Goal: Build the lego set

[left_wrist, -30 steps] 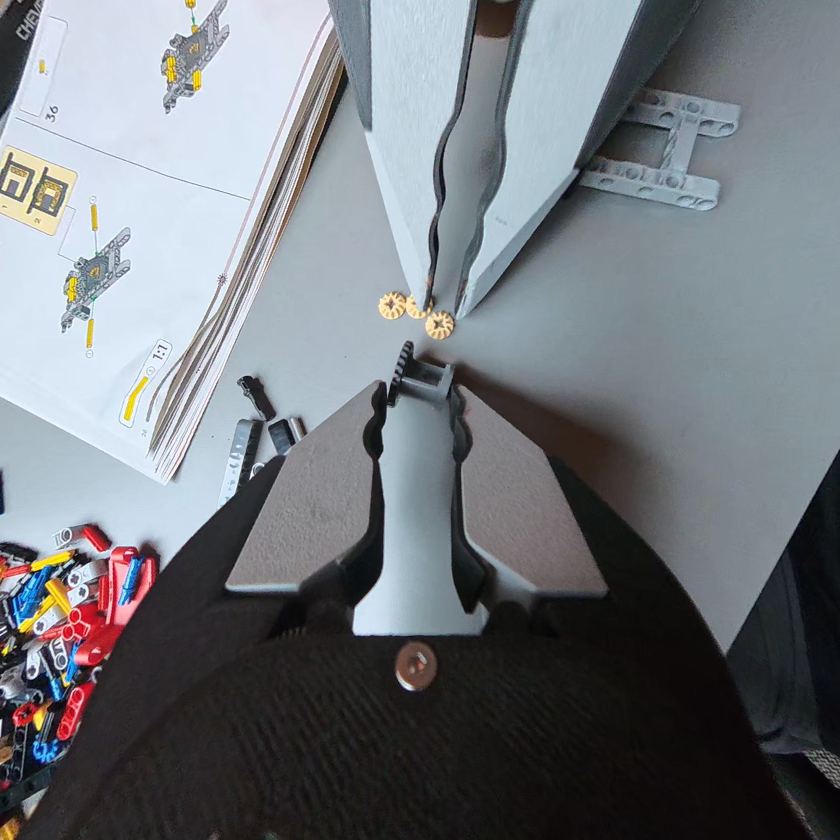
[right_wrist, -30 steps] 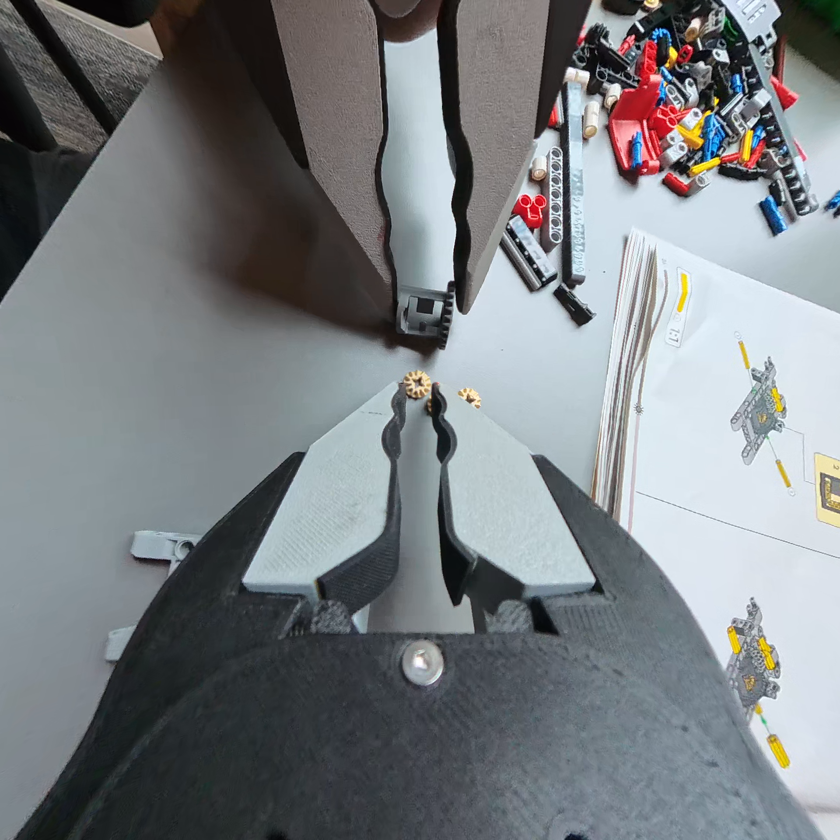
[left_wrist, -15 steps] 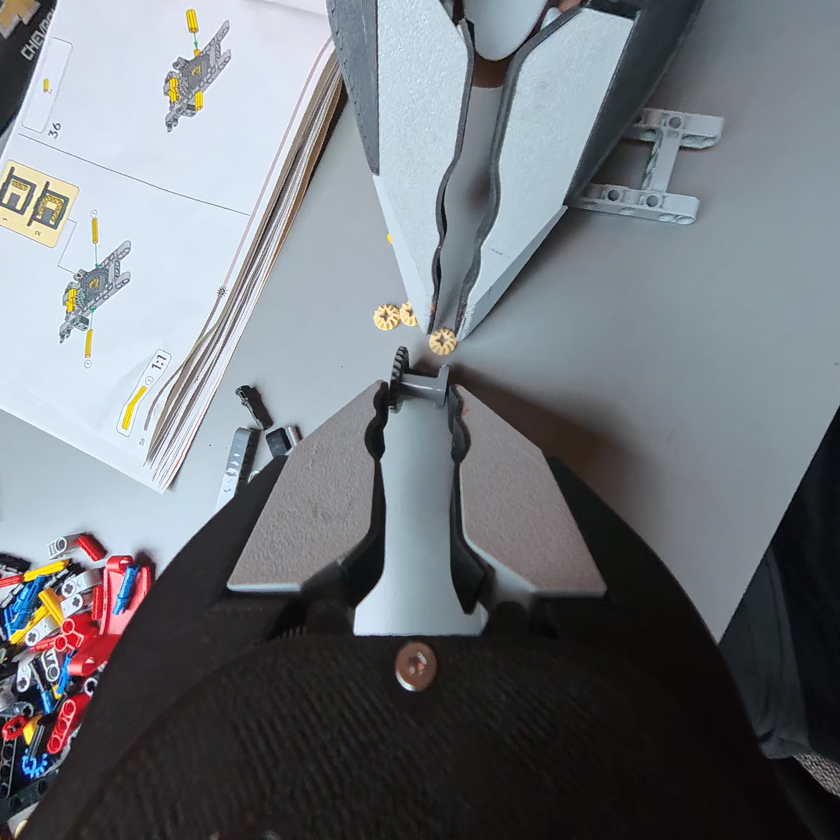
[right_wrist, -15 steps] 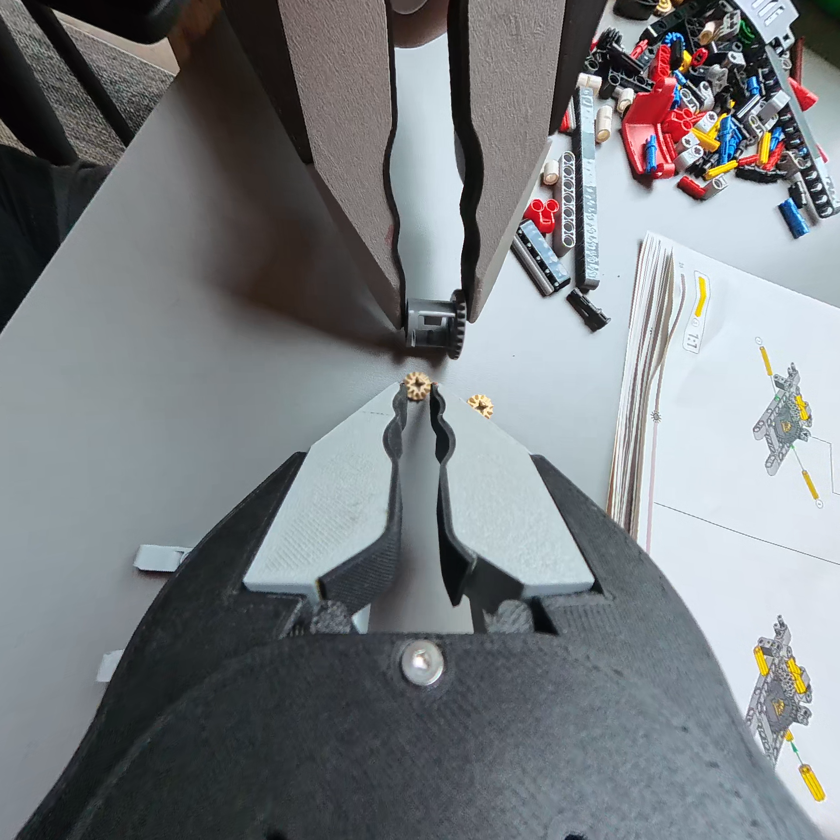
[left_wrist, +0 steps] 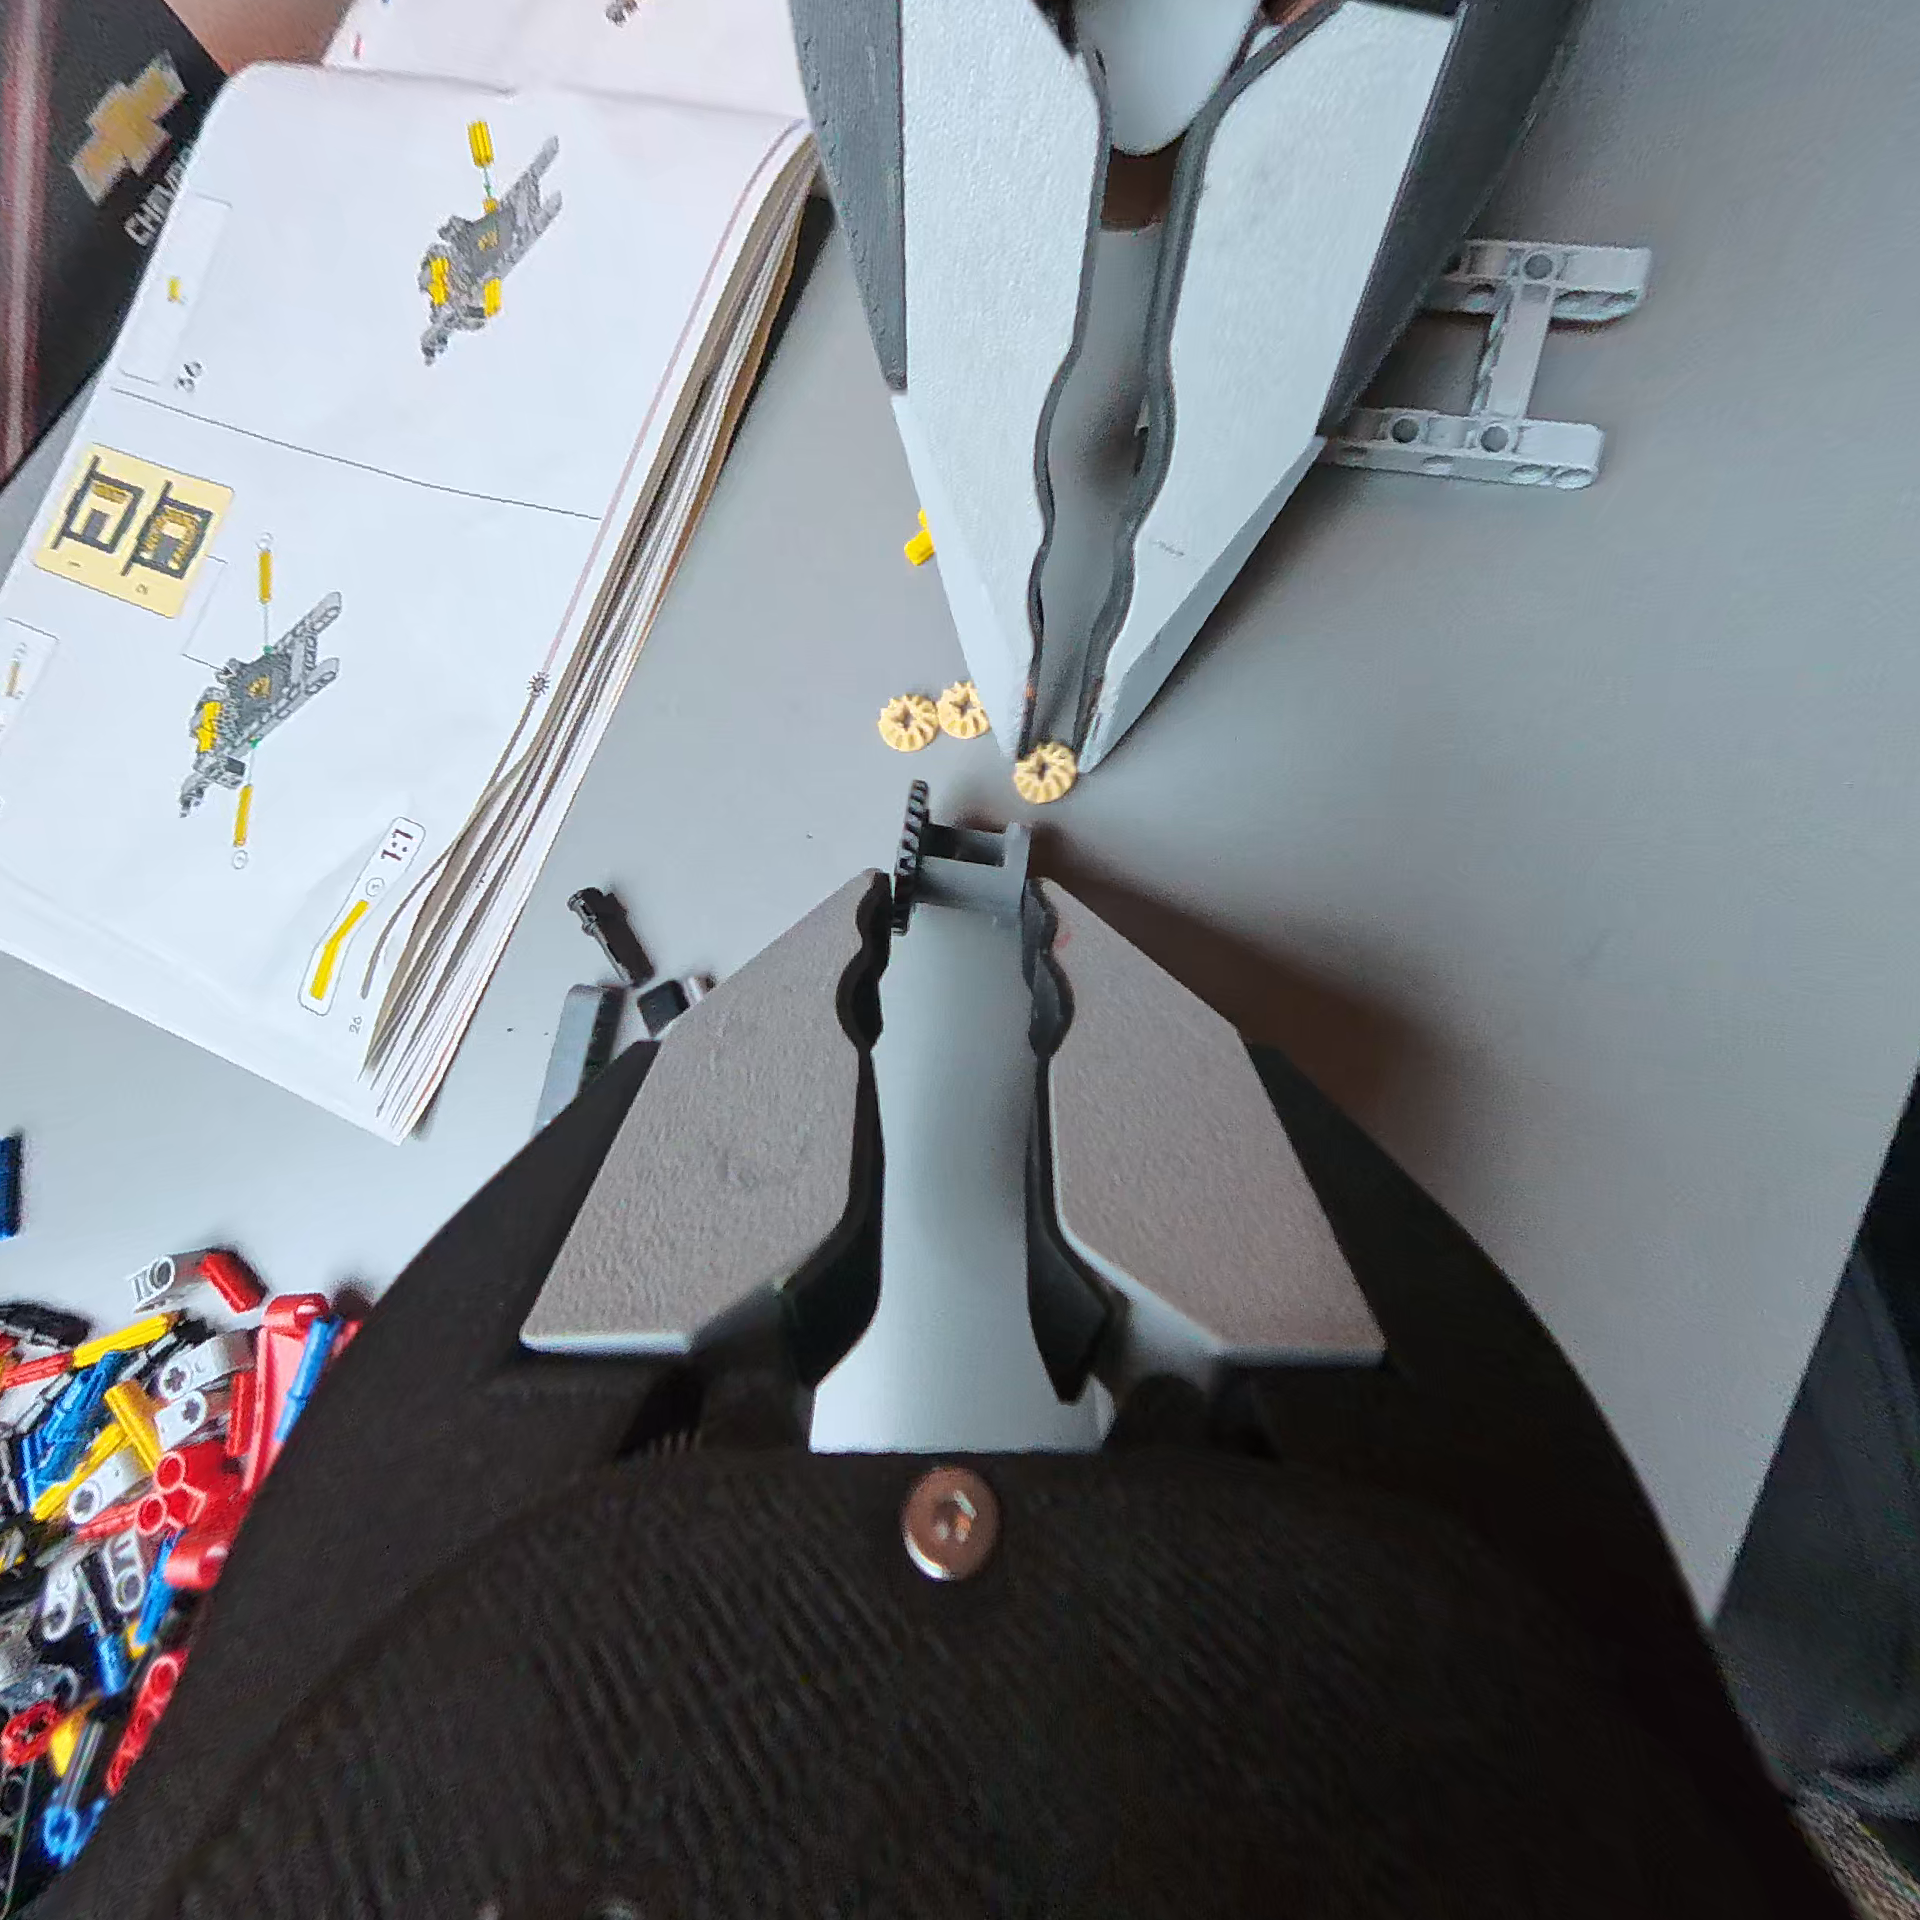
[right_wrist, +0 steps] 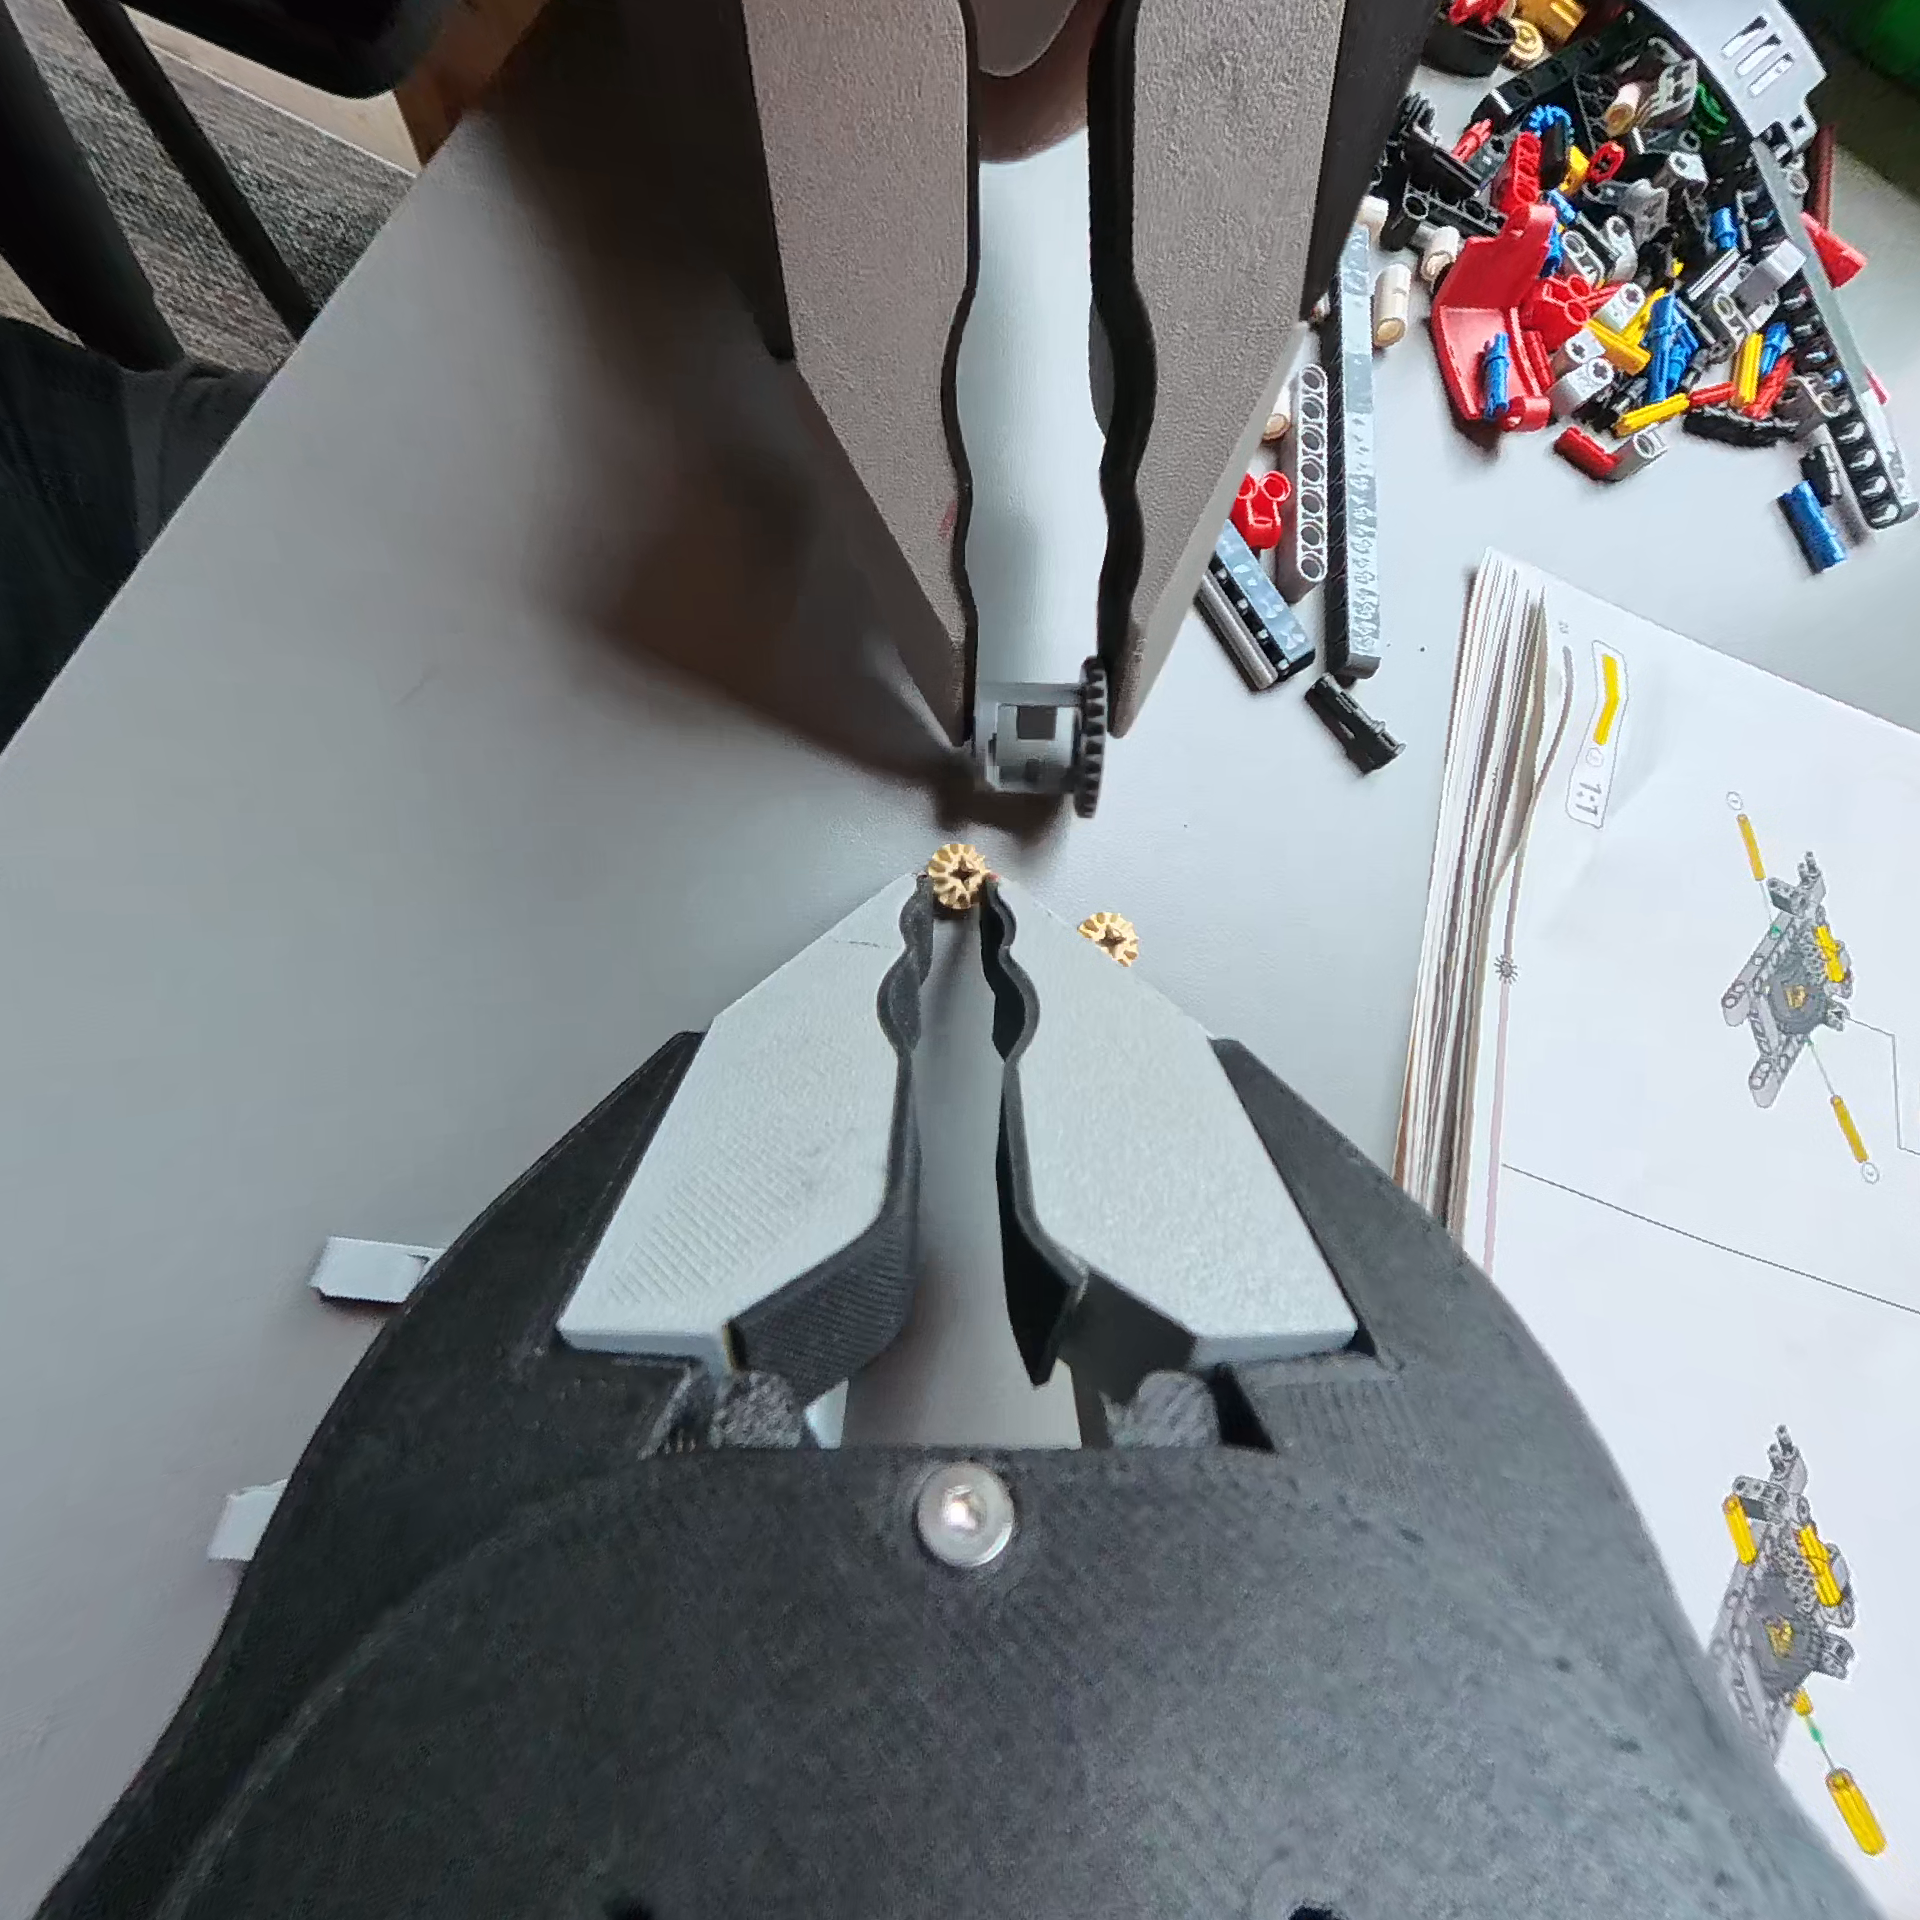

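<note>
My left gripper [left_wrist: 958, 906] is shut on a small grey housing [left_wrist: 985, 871] with a black gear [left_wrist: 914, 844] on its left side, held low over the grey table [left_wrist: 1455, 831]. My right gripper [right_wrist: 956, 891] is shut on a tan gear [right_wrist: 956, 875], lying flat between its tips just in front of the housing [right_wrist: 1023, 743]. The two grippers face each other tip to tip with a small gap. In the left wrist view the held tan gear [left_wrist: 1044, 774] is at the right gripper's tips, and two more tan gears [left_wrist: 906, 720] lie on the table to its left.
An open instruction booklet [left_wrist: 312, 520] lies beside the grippers. A pile of mixed coloured bricks [right_wrist: 1662, 260] and long grey beams [right_wrist: 1351, 468] lie behind the left gripper. A light grey frame piece [left_wrist: 1496, 364] lies behind the right gripper. A small black pin [right_wrist: 1351, 722] lies near the booklet. My left gripper's tips are some 6 cm from the small black pin [right_wrist: 1351, 722]. Seen from the left wrist view [left_wrist: 615, 931] as well.
My right gripper has closed on one tan gear and drawn it away from the other two, toward the housing. My left gripper has kept its grip, and the housing has turned slightly.
</note>
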Tool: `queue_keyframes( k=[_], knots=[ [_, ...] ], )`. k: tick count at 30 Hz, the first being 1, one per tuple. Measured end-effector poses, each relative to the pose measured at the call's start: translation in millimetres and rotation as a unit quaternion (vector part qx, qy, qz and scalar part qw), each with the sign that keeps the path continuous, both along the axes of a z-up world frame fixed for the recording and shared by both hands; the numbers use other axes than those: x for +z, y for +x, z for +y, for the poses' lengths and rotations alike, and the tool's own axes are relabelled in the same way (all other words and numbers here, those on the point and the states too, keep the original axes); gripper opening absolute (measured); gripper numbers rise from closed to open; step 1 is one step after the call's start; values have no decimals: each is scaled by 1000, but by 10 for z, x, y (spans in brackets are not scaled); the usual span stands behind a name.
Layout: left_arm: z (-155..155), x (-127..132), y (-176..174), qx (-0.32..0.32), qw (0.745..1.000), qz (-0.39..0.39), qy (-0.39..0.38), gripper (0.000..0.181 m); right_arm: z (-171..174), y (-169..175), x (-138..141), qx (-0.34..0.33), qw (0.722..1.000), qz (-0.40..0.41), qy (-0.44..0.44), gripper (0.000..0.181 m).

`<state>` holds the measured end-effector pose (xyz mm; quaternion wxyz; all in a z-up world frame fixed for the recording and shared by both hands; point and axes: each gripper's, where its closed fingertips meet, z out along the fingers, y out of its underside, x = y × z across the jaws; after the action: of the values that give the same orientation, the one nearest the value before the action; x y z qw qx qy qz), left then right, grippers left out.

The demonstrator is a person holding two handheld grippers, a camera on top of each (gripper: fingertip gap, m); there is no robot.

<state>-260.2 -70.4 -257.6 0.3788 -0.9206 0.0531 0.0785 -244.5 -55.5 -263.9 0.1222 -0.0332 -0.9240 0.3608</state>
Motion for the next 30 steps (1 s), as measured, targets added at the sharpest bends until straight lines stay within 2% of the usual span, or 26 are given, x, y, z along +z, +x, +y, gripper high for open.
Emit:
queue_keyframes(
  k=[12,15,18,30],
  knots=[
    [-15,-34,56,-11,999,-33,1,23,15,-13,102,0,1000,6,-23,5],
    [-16,-47,151,-22,998,-61,-16,22,-16,29,155,12,999,12,-34,5],
    [7,-38,198,-29,998,-58,-19,22,-66,104,222,33,998,30,-42,5],
    [65,-26,280,-44,997,-68,-19,22,-87,142,151,50,996,76,-5,4]
  ],
)
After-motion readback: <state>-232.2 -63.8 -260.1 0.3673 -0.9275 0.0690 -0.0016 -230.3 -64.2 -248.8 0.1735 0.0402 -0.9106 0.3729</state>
